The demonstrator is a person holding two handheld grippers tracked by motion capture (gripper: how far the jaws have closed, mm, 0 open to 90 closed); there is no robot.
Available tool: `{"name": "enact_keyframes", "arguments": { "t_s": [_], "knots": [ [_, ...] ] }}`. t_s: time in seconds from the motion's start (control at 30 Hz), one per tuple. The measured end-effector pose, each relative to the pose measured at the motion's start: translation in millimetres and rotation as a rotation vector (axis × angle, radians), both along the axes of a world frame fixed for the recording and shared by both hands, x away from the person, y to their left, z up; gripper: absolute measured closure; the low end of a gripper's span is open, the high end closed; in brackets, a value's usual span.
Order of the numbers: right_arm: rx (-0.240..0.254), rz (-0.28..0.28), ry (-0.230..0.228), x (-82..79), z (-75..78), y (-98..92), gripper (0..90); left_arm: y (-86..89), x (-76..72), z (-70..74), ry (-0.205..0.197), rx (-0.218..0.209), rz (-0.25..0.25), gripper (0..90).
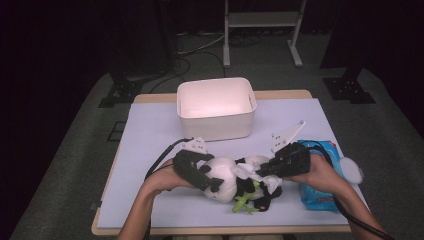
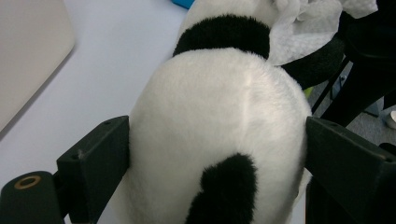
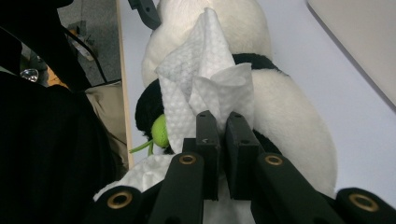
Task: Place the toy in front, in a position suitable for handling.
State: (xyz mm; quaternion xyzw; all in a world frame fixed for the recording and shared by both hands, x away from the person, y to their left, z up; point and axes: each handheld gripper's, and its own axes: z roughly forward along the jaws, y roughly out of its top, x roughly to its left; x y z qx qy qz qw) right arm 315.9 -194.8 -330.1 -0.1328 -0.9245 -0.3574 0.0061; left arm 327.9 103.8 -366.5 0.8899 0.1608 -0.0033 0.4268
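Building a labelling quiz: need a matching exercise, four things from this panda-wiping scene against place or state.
Things:
1. black-and-white plush panda
2. white embossed paper wipe
3. white rectangular plastic bin
4. blue wipes packet

Places or states:
A. pinched in the right gripper, jaws shut
B. between the left gripper jaws
C. on the table's far side, behind the panda
D. lying under the right forearm

Pairs: 1-B, 2-A, 3-C, 4-D

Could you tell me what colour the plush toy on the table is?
The plush toy is white with black patches, clearest in the left gripper view.
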Motion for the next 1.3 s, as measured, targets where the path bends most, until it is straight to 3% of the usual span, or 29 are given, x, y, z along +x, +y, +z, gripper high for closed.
{"name": "enact_keyframes", "arguments": {
  "t_s": [0.1, 0.23, 0.37, 0.43, 0.7, 1.0, 1.13, 1.3],
  "knots": [
    [0.003, 0.005, 0.000, -0.6, -0.6, 0.3, 84.3, -0.8, 0.3, -1.7, 0.002, 0.004, -0.009, 8.7],
    [0.007, 0.004, 0.002, -1.0, -0.7, 0.7, 84.3, -1.1, -1.7, -3.5, -0.049, 0.002, -0.031, 11.9],
    [0.009, 0.001, -0.007, 0.3, 1.3, 0.4, 84.2, -1.0, -2.8, -1.7, -0.079, 0.020, -0.023, 29.6],
    [0.014, -0.003, -0.006, 2.7, 3.7, 0.0, 84.2, -1.1, -2.1, -0.9, -0.090, 0.021, -0.013, 34.0],
    [0.016, -0.020, -0.015, 10.4, 11.0, 0.7, 84.2, -0.3, 2.6, 2.0, -0.129, 0.001, 0.005, 38.2],
    [0.038, -0.038, -0.049, 17.2, 20.7, 7.2, 84.1, 0.3, 1.1, 12.7, -0.260, -0.012, 0.021, 40.0],
    [0.031, -0.027, -0.066, 20.6, 25.7, 23.5, 84.1, -6.3, -0.7, 15.9, -0.308, -0.014, -0.021, 39.8],
    [0.004, -0.038, -0.062, 27.0, 24.6, 24.3, 84.1, -0.9, 0.4, 12.3, -0.293, -0.031, -0.016, 39.3]
  ]
}}
